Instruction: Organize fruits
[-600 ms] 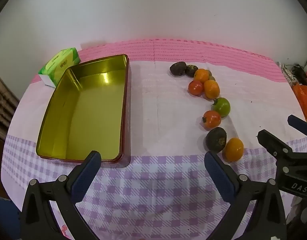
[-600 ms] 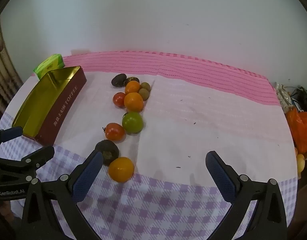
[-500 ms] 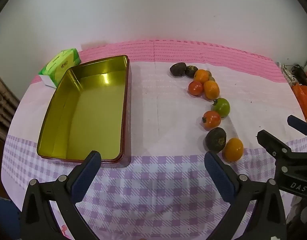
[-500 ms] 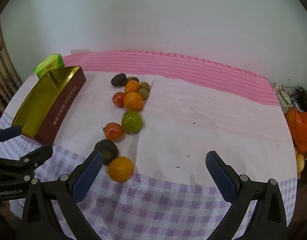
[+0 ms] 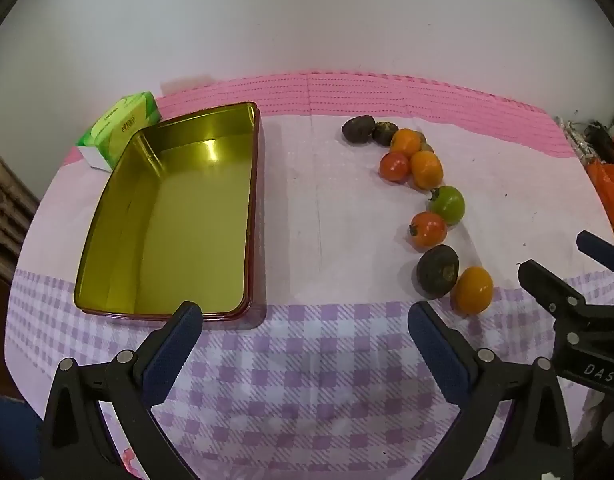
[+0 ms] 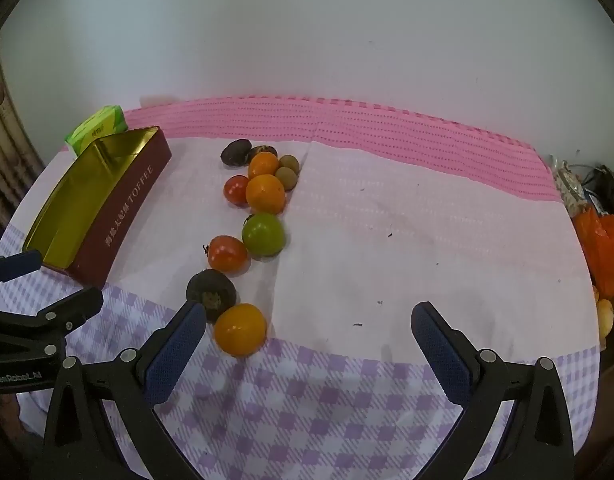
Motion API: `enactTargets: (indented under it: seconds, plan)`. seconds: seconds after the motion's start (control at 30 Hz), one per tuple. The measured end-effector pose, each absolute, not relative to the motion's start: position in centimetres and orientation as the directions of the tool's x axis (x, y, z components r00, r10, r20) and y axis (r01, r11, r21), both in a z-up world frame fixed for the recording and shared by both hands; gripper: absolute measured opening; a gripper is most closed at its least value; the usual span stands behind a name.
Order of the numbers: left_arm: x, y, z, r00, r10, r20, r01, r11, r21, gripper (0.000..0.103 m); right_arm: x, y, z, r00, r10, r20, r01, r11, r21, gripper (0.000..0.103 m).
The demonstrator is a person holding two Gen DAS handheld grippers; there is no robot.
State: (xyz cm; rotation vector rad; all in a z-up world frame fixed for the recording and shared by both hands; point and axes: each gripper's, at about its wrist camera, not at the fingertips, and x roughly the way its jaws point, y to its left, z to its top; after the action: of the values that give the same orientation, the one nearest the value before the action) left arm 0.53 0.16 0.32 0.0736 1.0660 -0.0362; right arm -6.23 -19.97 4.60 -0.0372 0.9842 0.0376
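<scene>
Several small fruits lie in a curved line on the cloth: an orange one point(image 6: 240, 329) nearest, then a dark one point(image 6: 211, 293), a red tomato point(image 6: 227, 254), a green tomato point(image 6: 263, 234) and more orange, red, brown and dark ones behind. An empty gold-lined tin point(image 5: 147, 248) with red walls sits to their left. My left gripper point(image 5: 305, 314) hovers open over the checked cloth in front of the tin. My right gripper point(image 6: 309, 314) is open too, its left finger point(image 6: 175, 346) close beside the dark and orange fruits, nothing between the fingers.
A green tissue pack point(image 5: 121, 128) lies behind the tin at the far left. Orange bags and clutter point(image 6: 603, 240) crowd the table's right edge. A white wall rises behind the pink cloth strip point(image 6: 347, 120). Bare cloth spreads right of the fruits.
Both views have crept slightly closer to the table; the fruits and tin sit a little lower and larger in view. Nothing was gripped or moved.
</scene>
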Motion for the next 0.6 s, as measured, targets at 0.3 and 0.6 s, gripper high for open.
enactTargets:
  seconds: [0.3, 0.6]
  plan:
    - [0.26, 0.17, -0.13, 0.493, -0.014, -0.87, 0.071, 0.997, 0.024, 0.102, -6.23, -19.93, 4.41, 0.549, 0.018, -0.835, -0.05, 0.999, -0.011, 0.102]
    - [-0.19, 0.54, -0.16, 0.529, -0.022, -0.848, 0.078, 0.997, 0.023, 0.102, -6.32, -19.85, 4.37, 0.55, 0.019, -0.835, -0.05, 0.999, -0.01, 0.102]
